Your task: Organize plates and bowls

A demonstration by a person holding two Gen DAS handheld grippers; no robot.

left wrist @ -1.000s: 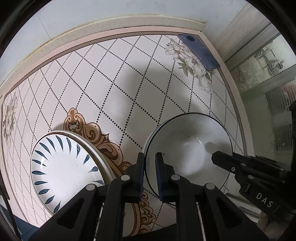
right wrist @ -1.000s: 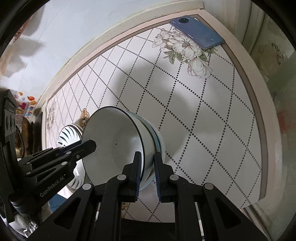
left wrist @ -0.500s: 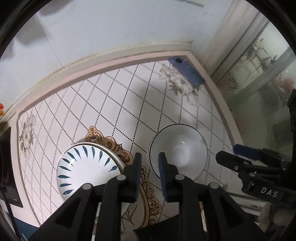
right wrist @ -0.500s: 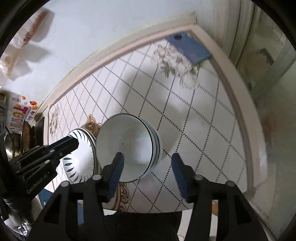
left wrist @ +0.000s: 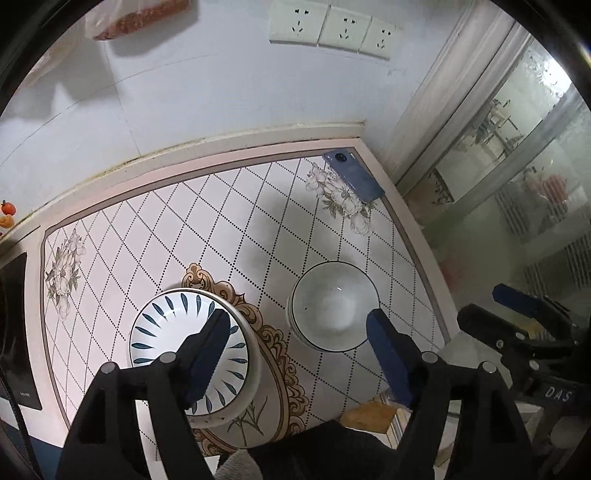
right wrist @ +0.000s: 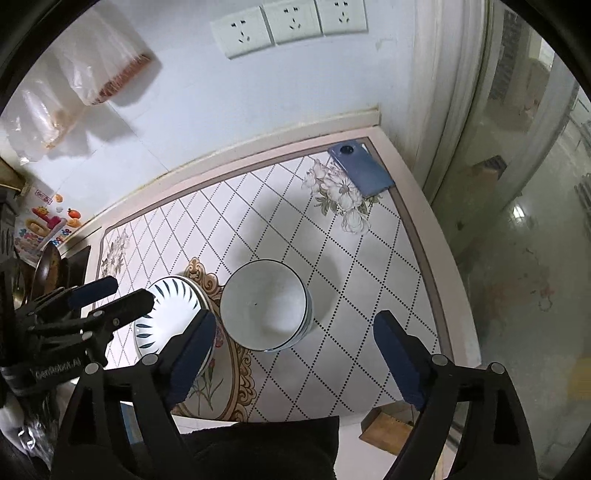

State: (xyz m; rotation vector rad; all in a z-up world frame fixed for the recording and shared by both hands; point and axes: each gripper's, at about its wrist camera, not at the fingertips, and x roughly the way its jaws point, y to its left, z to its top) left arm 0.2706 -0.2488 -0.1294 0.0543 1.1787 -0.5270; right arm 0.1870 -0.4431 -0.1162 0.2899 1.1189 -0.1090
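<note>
Below, the tiled counter meets white wall; phone at one o'clock; both my jaws are opening, empty.

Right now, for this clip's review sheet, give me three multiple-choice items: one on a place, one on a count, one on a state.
1. Where does the blue phone lie?
A. far corner of the table, on the flower print
B. inside the bowls
C. on the patterned plates

2. How many wall sockets sit in the row?
A. one
B. three
C. five

3. What is between the right gripper's fingers?
A. a bowl's rim
B. a plate
C. nothing

Key: 1 A, it rests by the table's far edge. 2 B, three plates side by side. 3 C, the jaws are opening above the stacked bowls, clear of them.
</note>
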